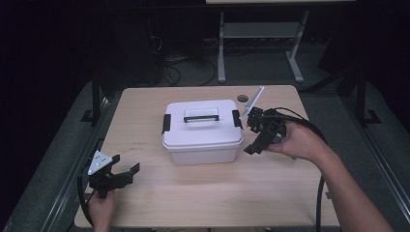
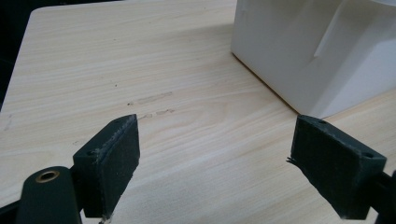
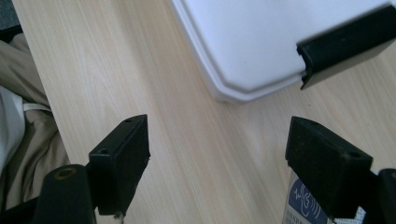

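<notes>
My left claw (image 1: 126,170) sits near the front left corner of the table (image 1: 145,106), with its jaws wide apart and nothing between them. Its black pads (image 2: 114,154) look rough and a bit fuzzy, and I see them over bare pale wood with fine lines in it. A little farther in, my right claw (image 1: 252,135) hangs just beside the right end of the box (image 1: 202,130), jaws apart too and holding nothing. The box stands in the middle of the table. It is smooth white plastic with cut-off corners, a lid, a flat black handle (image 1: 201,116) on top and a black clip (image 1: 237,118) on each end. I think I am going for the right clip. The clip (image 3: 345,44) is small and slick, so my pad could slip off it. With my left claw well apart from the box, a hard pull could slide or tip the light box on the smooth wood. A small card (image 3: 303,205) lies under my right jaw, and I could bump it.
</notes>
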Demonstrator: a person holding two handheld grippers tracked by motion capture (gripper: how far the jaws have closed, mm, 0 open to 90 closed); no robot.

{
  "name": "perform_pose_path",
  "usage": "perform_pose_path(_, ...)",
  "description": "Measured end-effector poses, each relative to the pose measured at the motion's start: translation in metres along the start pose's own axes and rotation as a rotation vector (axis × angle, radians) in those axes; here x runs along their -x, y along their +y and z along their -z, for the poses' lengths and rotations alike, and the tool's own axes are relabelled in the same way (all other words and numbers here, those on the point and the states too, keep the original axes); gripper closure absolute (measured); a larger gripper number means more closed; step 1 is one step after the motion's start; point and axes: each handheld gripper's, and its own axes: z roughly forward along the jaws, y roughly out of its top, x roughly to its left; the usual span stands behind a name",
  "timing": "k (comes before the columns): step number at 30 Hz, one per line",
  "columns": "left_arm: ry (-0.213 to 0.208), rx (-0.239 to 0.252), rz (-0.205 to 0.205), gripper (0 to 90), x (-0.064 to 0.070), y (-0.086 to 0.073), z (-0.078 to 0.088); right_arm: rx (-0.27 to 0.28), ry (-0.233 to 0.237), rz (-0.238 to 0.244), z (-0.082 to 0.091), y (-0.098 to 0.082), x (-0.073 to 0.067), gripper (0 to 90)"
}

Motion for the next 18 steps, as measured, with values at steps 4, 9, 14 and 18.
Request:
perform_pose_path(4,-0.001,0.001,0.001,14.9,0.000,0.000,0.000,-0.007,0.002,0.013,0.000,0.008,0.001,21.2)
perform_pose_path(9,0.000,0.003,0.008,14.9,-0.001,0.000,0.001,-0.008,0.006,0.026,0.000,0.019,0.003,21.2)
perform_pose_path(14,0.002,0.002,0.010,14.9,-0.002,-0.001,0.001,-0.011,0.006,0.050,-0.001,0.029,0.005,21.2)
perform_pose_path(18,0.002,0.005,0.015,14.9,-0.002,-0.001,0.002,-0.017,0.009,0.058,-0.002,0.038,0.006,21.4)
